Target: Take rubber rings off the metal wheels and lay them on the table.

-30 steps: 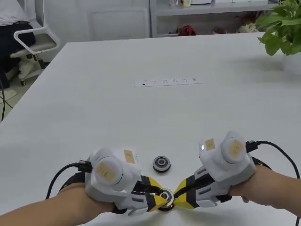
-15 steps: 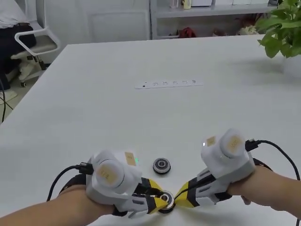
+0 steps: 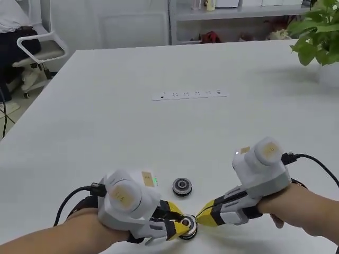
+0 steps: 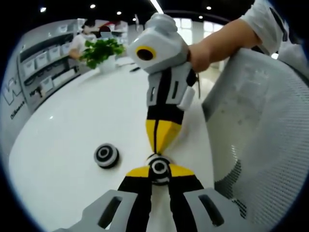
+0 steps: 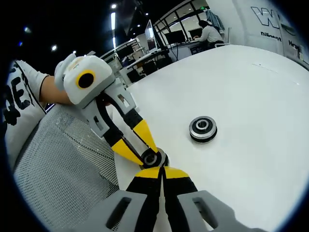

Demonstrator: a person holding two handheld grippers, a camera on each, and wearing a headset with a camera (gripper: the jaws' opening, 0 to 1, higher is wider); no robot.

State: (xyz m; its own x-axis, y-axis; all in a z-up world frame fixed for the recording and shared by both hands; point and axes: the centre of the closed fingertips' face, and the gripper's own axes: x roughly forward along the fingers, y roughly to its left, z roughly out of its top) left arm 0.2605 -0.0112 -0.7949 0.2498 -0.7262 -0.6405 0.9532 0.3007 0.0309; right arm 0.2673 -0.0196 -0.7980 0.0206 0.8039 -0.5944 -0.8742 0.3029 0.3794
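Nearby, loose wheel (image 3: 182, 185), power strip (image 3: 190, 93), plant (image 3: 318, 32)

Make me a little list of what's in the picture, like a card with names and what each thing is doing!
left gripper: shut on the held wheel, at the near edge of the table
right gripper: fingers closed, tips against the held wheel
loose wheel: flat on the table beyond the grippers, dark ring on
plant: far right of the table
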